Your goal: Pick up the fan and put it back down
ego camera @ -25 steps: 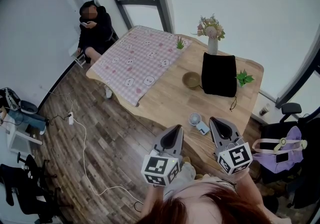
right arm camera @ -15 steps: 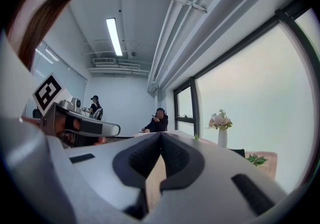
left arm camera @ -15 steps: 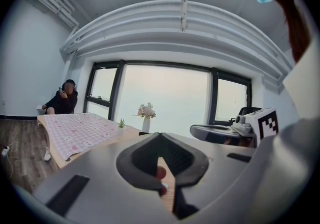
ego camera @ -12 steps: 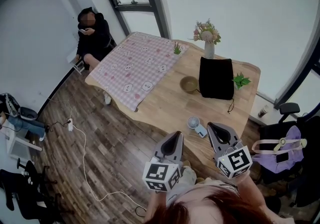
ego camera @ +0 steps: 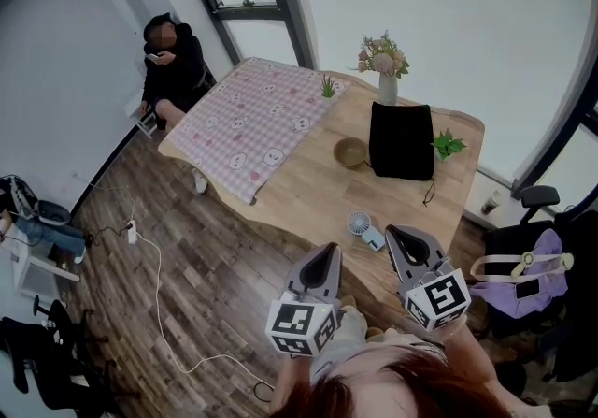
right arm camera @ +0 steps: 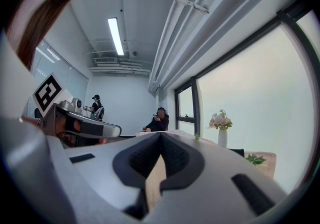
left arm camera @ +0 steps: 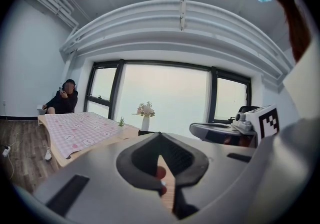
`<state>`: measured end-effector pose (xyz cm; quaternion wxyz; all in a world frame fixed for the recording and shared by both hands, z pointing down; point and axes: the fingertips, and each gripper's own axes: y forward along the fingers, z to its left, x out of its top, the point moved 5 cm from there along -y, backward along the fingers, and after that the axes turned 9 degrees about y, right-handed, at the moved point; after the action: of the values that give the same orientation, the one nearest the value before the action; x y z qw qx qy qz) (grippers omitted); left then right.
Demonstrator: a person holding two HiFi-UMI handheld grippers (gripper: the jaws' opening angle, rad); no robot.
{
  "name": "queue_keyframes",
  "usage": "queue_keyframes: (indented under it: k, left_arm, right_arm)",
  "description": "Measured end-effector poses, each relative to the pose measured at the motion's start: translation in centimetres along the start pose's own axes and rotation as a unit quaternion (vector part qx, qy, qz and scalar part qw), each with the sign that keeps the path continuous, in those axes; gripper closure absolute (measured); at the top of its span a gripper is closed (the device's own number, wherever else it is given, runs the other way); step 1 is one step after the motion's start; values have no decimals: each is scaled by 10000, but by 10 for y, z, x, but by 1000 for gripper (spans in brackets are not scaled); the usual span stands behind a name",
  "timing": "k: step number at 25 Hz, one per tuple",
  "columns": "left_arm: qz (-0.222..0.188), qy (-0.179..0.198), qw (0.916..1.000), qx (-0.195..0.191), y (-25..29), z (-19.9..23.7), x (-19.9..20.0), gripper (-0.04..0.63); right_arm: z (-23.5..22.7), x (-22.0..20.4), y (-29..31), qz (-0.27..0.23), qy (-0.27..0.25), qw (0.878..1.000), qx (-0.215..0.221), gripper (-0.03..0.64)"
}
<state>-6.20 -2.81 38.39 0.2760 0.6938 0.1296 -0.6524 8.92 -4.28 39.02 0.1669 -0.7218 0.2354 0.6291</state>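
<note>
Just ahead-left of right tool [ego camera: 393, 232], fan [ego camera: 361, 223] on table [ego camera: 299, 187], untouched.

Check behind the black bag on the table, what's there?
A white vase of flowers stands just beyond the black bag, near the far edge of the table. A small green plant sits beside the bag. The tabletop strip right behind the bag is covered.

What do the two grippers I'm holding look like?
Both the left gripper and the right gripper have pale grey shells that taper to a point, with dark ribbed pads lining the jaws. Each carries a white cube at the back, printed with black square markers.
</note>
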Motion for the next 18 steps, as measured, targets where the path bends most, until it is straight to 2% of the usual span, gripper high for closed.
queue_keyframes:
  k: [18]
  left_arm:
    - [23,121,9999,-14,-9,-17,3,581]
  right_arm:
    - [5,7,-19,-101,-109,9999,64,618]
